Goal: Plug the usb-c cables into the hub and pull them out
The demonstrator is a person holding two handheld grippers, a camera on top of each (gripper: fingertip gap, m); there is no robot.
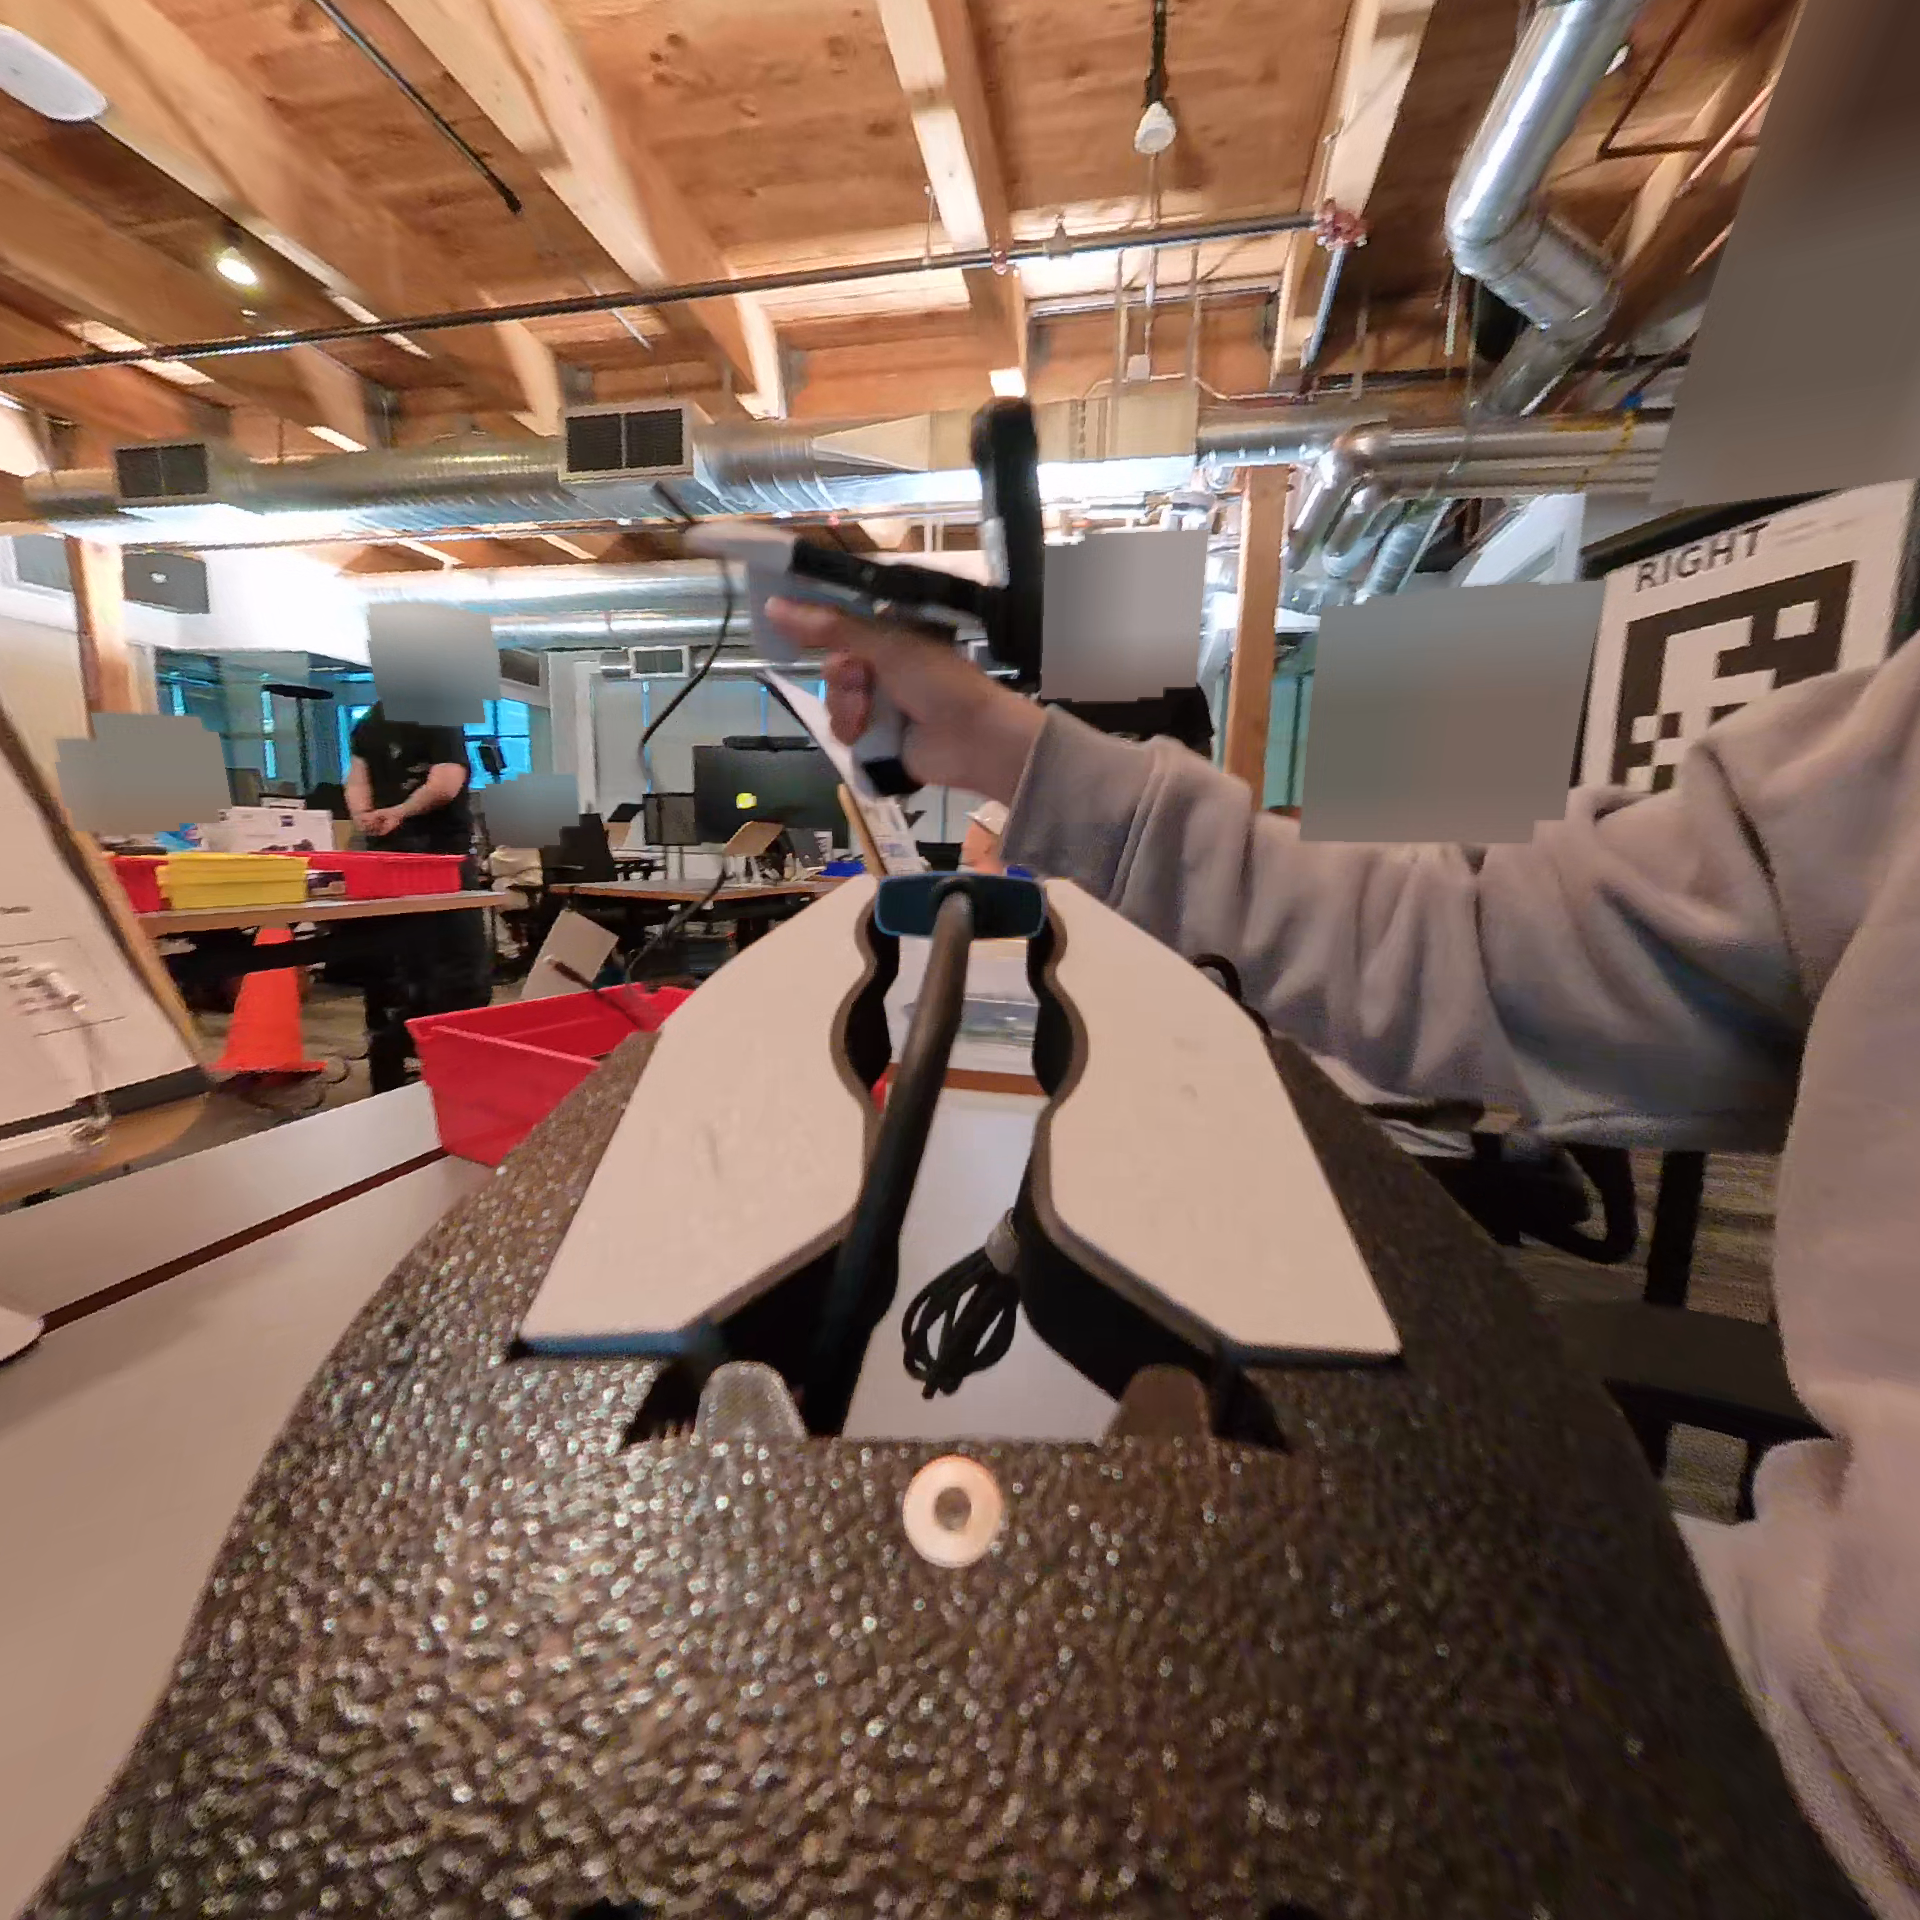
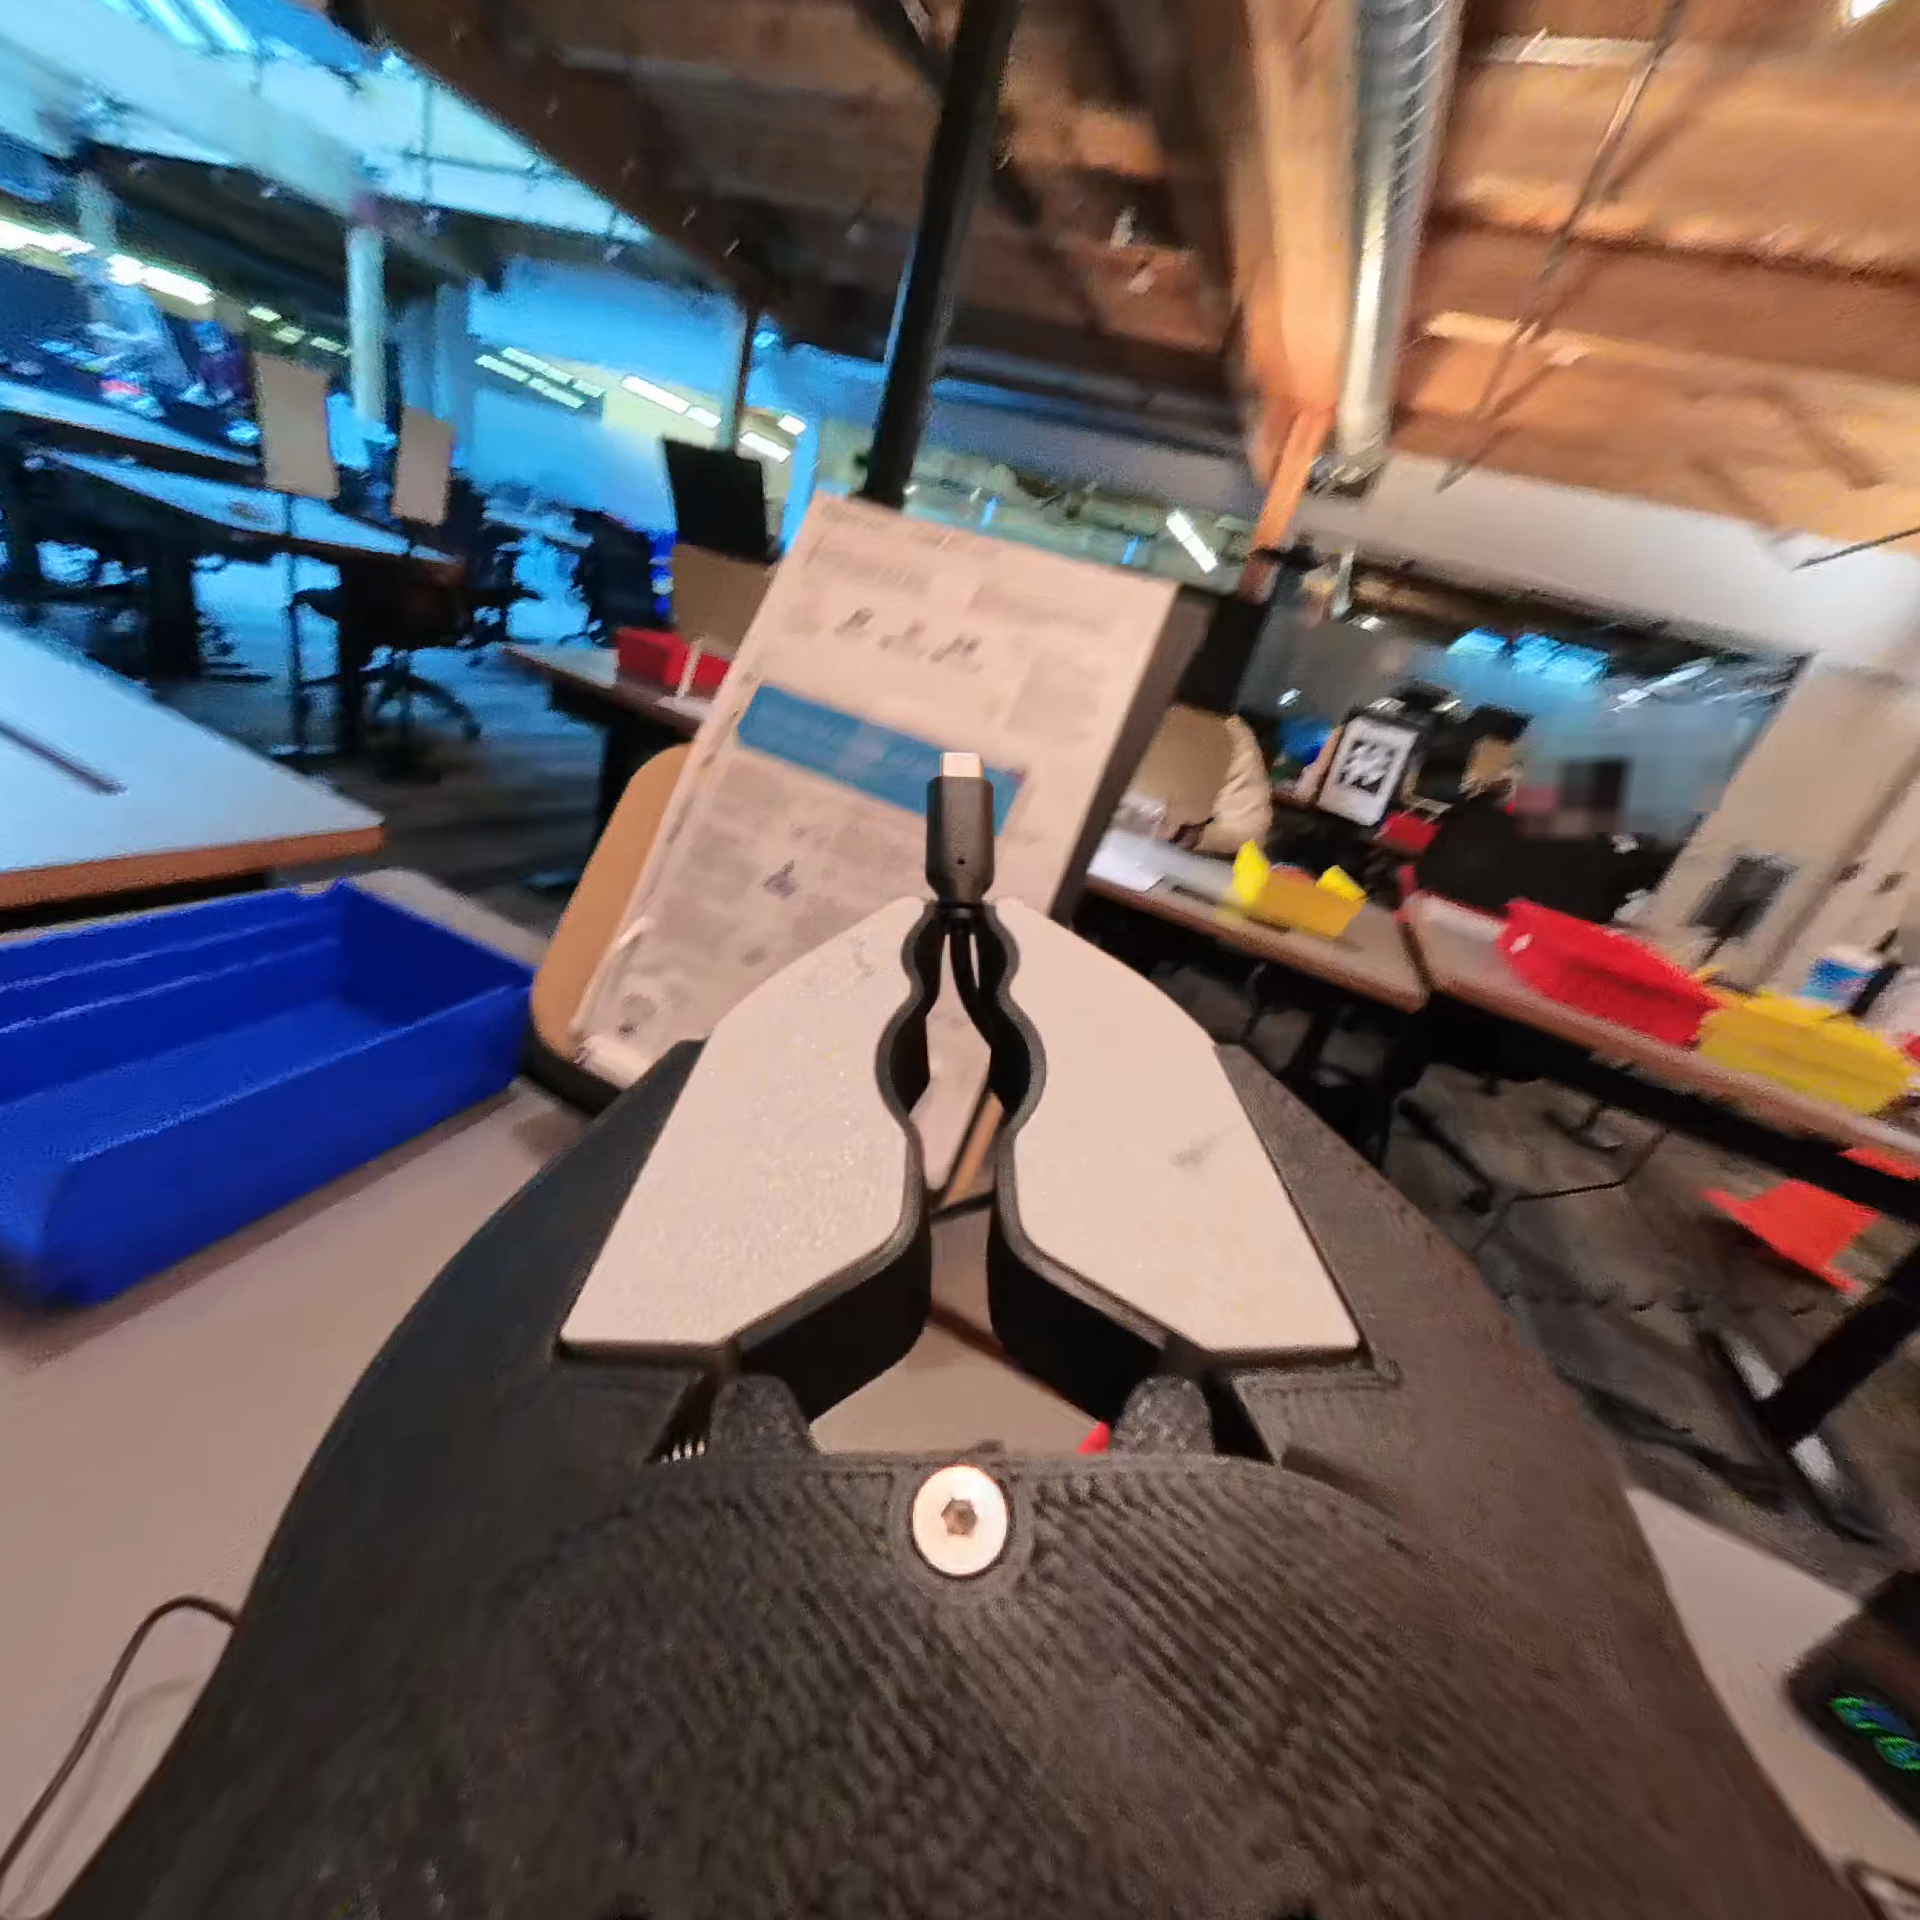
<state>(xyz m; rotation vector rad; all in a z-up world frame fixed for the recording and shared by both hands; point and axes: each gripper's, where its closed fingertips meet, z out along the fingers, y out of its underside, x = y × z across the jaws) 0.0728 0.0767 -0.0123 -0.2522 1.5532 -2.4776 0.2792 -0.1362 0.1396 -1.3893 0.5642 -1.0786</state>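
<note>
While raised above the table [image 2: 208, 1382], the right gripper [image 2: 961, 914] is clamped on a black usb-c cable [image 2: 959, 831], plug protruding upward, the left gripper [image 1: 958, 914] pinched on the blue-edged hub [image 1: 958, 904], its black lead [image 1: 904, 1122] trailing between the fingers.

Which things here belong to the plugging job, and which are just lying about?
Job:
- left tongs pinching dark blue-edged hub
- right tongs pinching black USB-C plug

Lying about:
- blue plastic bin
- red plastic bin
- orange cone
- printed board

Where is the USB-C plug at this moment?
In the right wrist view the USB-C plug stands upright at centre, pinched at the tips of the right gripper, in front of the tilted poster board.
</note>
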